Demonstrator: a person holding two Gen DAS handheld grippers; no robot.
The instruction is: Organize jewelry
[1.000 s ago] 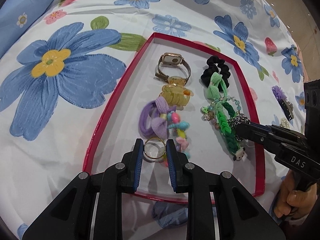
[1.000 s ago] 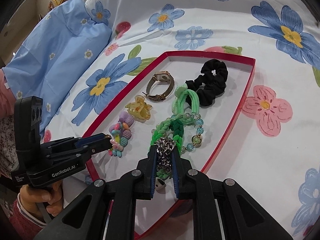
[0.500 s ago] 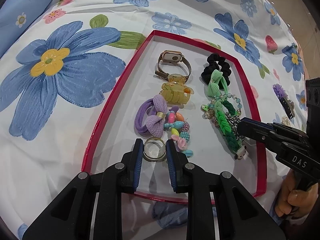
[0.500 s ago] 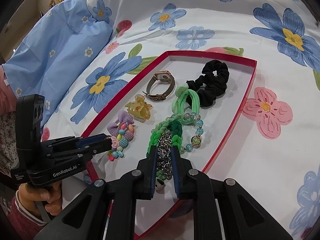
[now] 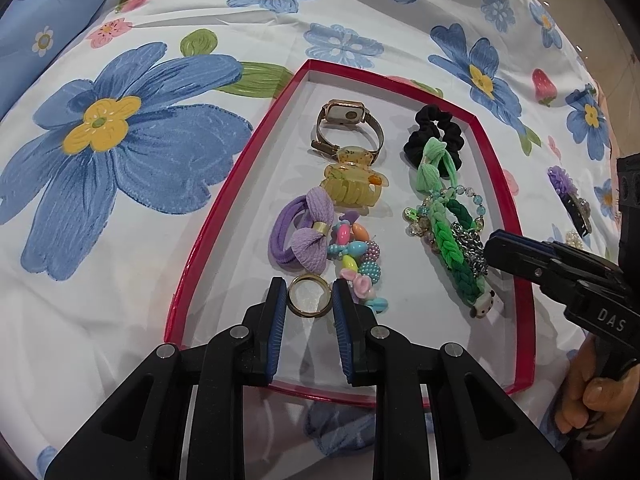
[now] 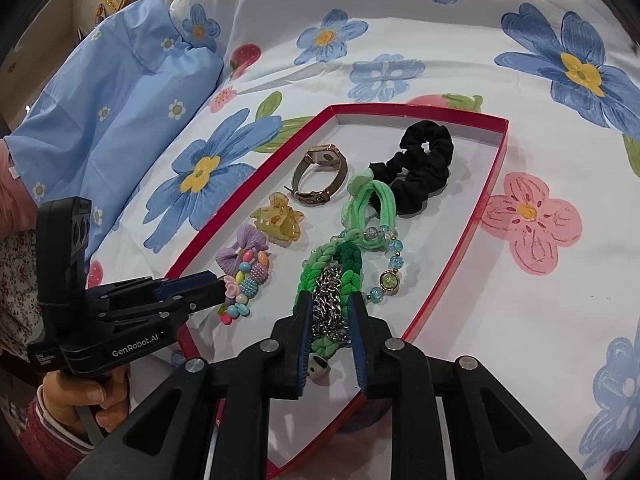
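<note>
A red-rimmed tray (image 5: 224,208) lies on the flowered sheet and holds several pieces. My left gripper (image 5: 309,294) is near its front edge, its pads touching both sides of a gold ring (image 5: 309,309) that rests on the tray floor. On the tray's right side, my right gripper (image 6: 329,300) has its jaws opening around a silver chain (image 6: 330,308). The chain lies on a green braided bracelet (image 6: 348,260), and the pads now stand just clear of it. A watch (image 5: 348,128), a yellow claw clip (image 5: 352,184) and a black scrunchie (image 5: 436,136) sit farther back.
A purple bow tie (image 5: 304,236) and a coloured bead bracelet (image 5: 356,264) lie just beyond the ring. A purple hair clip (image 5: 568,192) and a pearl piece (image 5: 574,238) lie outside the tray on the right. A blue pillow (image 6: 100,120) lies to the left.
The right gripper's jaws have parted from the silver chain they were pinching, and the chain now rests on the green braid. The left gripper still keeps the ring between its pads.
</note>
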